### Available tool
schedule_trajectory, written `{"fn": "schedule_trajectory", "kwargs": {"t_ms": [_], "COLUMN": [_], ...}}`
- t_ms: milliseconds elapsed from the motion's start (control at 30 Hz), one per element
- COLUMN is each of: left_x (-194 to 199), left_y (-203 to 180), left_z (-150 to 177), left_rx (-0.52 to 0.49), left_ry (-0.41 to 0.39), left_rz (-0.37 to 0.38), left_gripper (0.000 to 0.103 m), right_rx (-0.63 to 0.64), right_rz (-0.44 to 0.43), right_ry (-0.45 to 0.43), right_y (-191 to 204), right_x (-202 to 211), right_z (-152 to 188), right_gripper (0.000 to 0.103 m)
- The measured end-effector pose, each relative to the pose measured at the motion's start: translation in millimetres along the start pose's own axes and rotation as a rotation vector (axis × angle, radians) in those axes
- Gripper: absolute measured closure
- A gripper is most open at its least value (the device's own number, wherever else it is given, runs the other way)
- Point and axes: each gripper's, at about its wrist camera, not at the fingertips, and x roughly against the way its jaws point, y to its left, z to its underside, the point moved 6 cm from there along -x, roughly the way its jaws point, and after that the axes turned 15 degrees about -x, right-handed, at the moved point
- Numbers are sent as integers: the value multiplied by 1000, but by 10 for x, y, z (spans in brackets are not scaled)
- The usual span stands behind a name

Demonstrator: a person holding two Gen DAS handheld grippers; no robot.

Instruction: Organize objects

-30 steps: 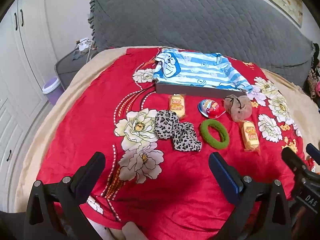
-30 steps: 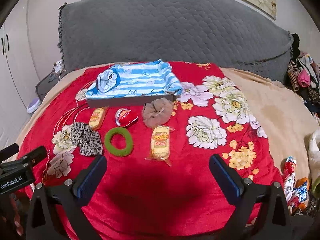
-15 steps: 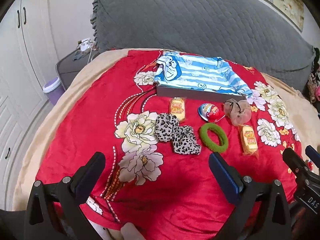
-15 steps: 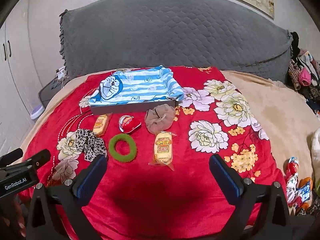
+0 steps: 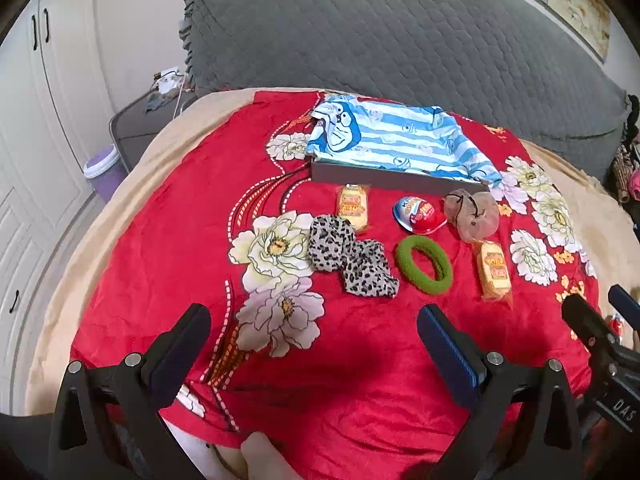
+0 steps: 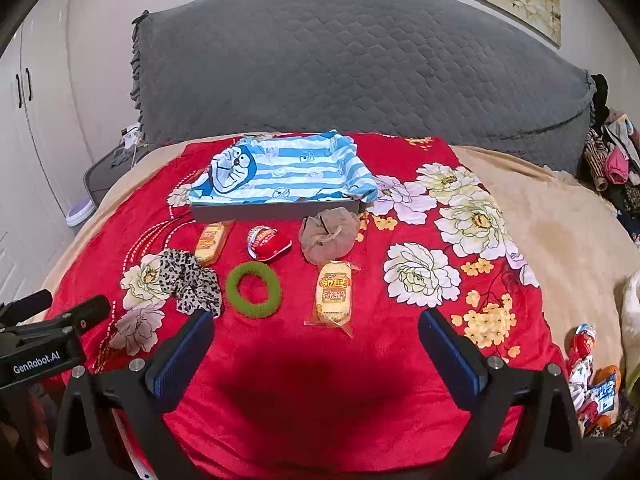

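On the red flowered blanket (image 5: 180, 248) lie a leopard scrunchie (image 5: 350, 258) (image 6: 190, 278), a green hair ring (image 5: 424, 266) (image 6: 254, 290), a red egg-shaped toy (image 5: 418, 216) (image 6: 268, 242), a brown scrunchie (image 5: 474, 216) (image 6: 328, 234) and two yellow snack packs (image 5: 352, 206) (image 5: 494, 272) (image 6: 334, 294) (image 6: 210, 240). Behind them is a grey box (image 5: 392, 178) (image 6: 272, 212) lined with a blue striped cloth (image 5: 392, 140) (image 6: 284, 168). My left gripper (image 5: 314, 330) and right gripper (image 6: 316, 334) are open, empty and held over the blanket's near edge.
A grey quilted headboard (image 6: 360, 72) stands behind the bed. A beige sheet (image 6: 560, 240) is to the right, with packets (image 6: 588, 364) at its edge. White wardrobes (image 5: 36, 120), a purple-lidded bin (image 5: 102, 168) and a side table (image 5: 140, 120) are at left.
Both grippers have drawn back and risen a little, so the objects look smaller and farther. Nothing on the blanket has moved.
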Motion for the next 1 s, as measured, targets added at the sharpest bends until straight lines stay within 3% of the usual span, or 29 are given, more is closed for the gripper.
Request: {"fn": "schedule_trajectory", "kwargs": {"t_ms": [300,700,1000], "left_x": [292,650,425], "left_y": [14,-28,-67], "left_z": [9,107,78], "left_rx": [-29,-25,-31], "left_ry": [-24,-41,-17], "left_rz": [-49,-10,-5], "left_gripper": [0,0,0], "right_rx": [15,-16,28], "right_rz": [-34,-39,-31], "right_ry": [-14,57,74], "right_y": [61,-66,-49], "right_x": [304,535,342], "right_z": [-91,66,98], "right_gripper": [0,0,0]}}
